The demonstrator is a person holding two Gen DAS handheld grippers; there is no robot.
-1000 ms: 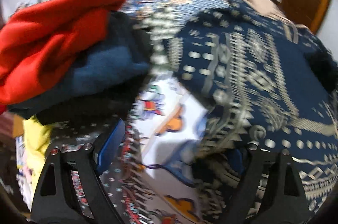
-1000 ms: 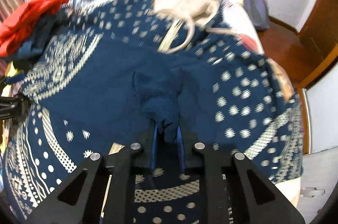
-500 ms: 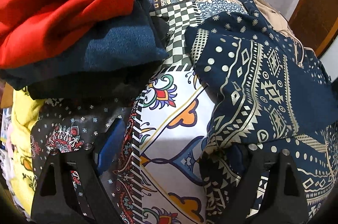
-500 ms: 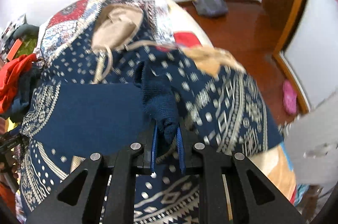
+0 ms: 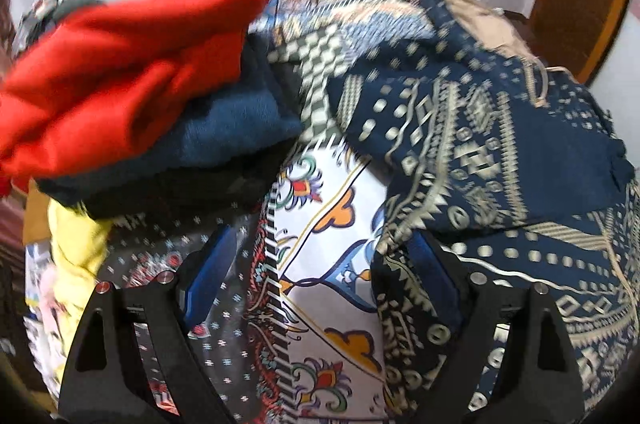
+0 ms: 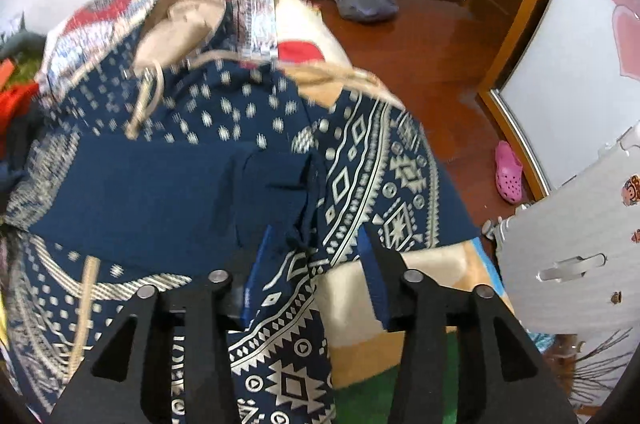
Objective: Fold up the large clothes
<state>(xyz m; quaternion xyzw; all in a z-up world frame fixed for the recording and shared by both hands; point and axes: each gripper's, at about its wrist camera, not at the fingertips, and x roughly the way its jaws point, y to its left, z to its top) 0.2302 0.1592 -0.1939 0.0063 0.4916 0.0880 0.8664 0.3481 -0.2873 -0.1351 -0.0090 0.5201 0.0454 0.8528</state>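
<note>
We are looking at the navy patterned garment (image 6: 168,192) lying spread on the bed (image 6: 352,288), its plain navy sleeve (image 6: 276,192) resting just ahead of our right claw (image 6: 316,264), which is hanging released, both fingers apart with nothing between them. Our left claw (image 5: 320,272) is likewise standing wide and empty, the garment's edge (image 5: 500,152) lying by its right finger. Ahead and left of it, we are seeing a red cloth (image 5: 124,72) topping a stack of folded clothes (image 5: 224,128)
</note>
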